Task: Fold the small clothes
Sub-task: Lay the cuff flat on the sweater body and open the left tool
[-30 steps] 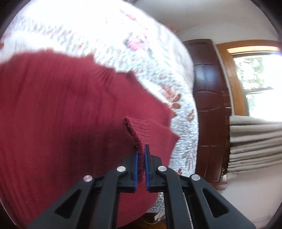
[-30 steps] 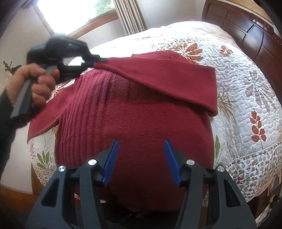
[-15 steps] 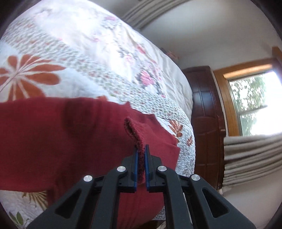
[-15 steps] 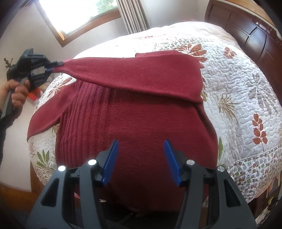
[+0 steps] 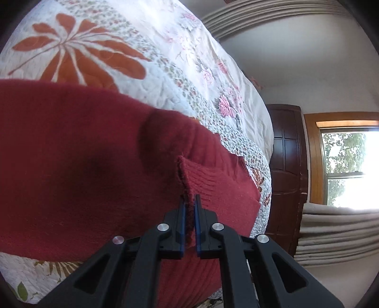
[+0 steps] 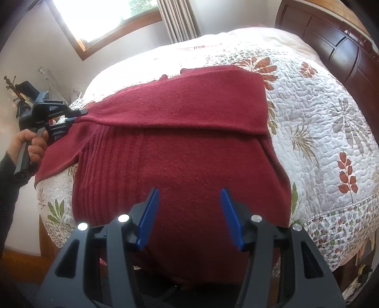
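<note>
Sweater (image 6: 184, 165) cuff (image 5: 201, 180) in left gripper (image 5: 189, 208)

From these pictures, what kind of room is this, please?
Most likely a bedroom in a home: a bed with a floral quilt, a dark wooden headboard, and a curtained window. A red sweater lies on the quilt.

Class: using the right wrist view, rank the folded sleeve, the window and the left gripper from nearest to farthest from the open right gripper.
1. Folded sleeve, lying across the sweater straight ahead of the right gripper.
2. Left gripper, far left, pinching the cuff.
3. Window, top left, beyond the bed.
</note>
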The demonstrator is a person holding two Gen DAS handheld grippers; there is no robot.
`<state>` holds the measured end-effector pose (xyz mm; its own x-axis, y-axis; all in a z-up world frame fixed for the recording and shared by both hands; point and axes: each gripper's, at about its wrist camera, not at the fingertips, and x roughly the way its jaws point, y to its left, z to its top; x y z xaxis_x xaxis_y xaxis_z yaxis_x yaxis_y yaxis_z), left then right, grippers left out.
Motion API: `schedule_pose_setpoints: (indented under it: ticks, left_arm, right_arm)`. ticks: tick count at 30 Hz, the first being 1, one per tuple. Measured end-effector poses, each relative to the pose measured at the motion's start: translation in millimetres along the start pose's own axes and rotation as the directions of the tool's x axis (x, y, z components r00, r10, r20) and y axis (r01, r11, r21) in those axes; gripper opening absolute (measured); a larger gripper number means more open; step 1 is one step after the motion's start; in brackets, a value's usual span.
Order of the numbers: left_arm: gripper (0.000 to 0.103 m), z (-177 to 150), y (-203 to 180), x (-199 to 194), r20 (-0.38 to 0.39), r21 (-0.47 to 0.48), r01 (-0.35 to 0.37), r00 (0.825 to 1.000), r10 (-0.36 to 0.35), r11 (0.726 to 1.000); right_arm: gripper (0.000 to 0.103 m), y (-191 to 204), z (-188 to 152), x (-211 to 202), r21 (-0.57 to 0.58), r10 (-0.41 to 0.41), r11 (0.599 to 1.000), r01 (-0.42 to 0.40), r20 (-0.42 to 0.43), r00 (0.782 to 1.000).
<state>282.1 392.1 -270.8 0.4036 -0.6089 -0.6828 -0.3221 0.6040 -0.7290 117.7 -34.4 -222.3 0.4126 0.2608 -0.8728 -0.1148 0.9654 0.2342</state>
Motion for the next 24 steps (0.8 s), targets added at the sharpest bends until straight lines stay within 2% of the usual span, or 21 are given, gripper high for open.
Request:
schedule_pose_setpoints:
  ticks: [12, 14, 15, 16, 17, 18, 19, 21, 22, 24]
  left_arm:
    - [0.006, -5, 9, 25, 0.019, 0.079, -0.132, 0.991, 0.131, 0.988]
    - [0.011, -6, 8, 22, 0.034, 0.08, -0.152, 0.988, 0.15, 0.985]
    - [0.011, -7, 6, 18, 0.06, 0.083, -0.183, 0.982, 0.179, 0.98]
    - [0.013, -10, 0, 6, 0.12, 0.096, -0.229, 0.969, 0.217, 0.969]
    - [0.014, -13, -4, -2, 0.154, 0.102, -0.239, 0.963, 0.222, 0.966]
    - [0.02, -19, -13, -16, 0.217, 0.096, -0.249, 0.95, 0.224, 0.964]
    - [0.028, -23, -18, -23, 0.246, 0.091, -0.238, 0.946, 0.21, 0.967]
    - [0.033, -38, -39, -24, 0.269, 0.128, -0.19, 0.951, 0.151, 0.973]
    - [0.039, -42, -46, -16, 0.248, 0.156, -0.175, 0.96, 0.133, 0.972]
    - [0.04, -50, -55, 10, 0.17, 0.192, -0.139, 0.98, 0.106, 0.972]
  right_arm:
    - [0.056, -1, 1, -1, 0.002, -0.005, 1.0, 0.005, 0.004, 1.0]
    - [0.056, -3, 0, -2, 0.011, -0.008, 1.0, 0.008, 0.003, 1.0]
    - [0.056, -4, 0, -2, 0.013, -0.009, 1.0, 0.009, 0.003, 1.0]
    - [0.056, -5, -1, -2, 0.014, -0.01, 1.0, 0.01, 0.004, 1.0]
    - [0.056, -6, -1, -3, 0.016, -0.011, 1.0, 0.011, 0.005, 1.0]
    - [0.057, -7, -1, -3, 0.022, -0.012, 1.0, 0.012, 0.005, 1.0]
    - [0.057, -8, -1, -2, 0.027, -0.011, 1.0, 0.011, 0.004, 1.0]
    - [0.057, -8, 0, -1, 0.034, -0.001, 0.999, 0.001, 0.004, 1.0]
    - [0.057, -6, 1, 0, 0.032, 0.004, 0.999, -0.004, 0.006, 1.0]
    - [0.057, -1, 3, 0, 0.015, 0.016, 1.0, -0.016, 0.008, 1.0]
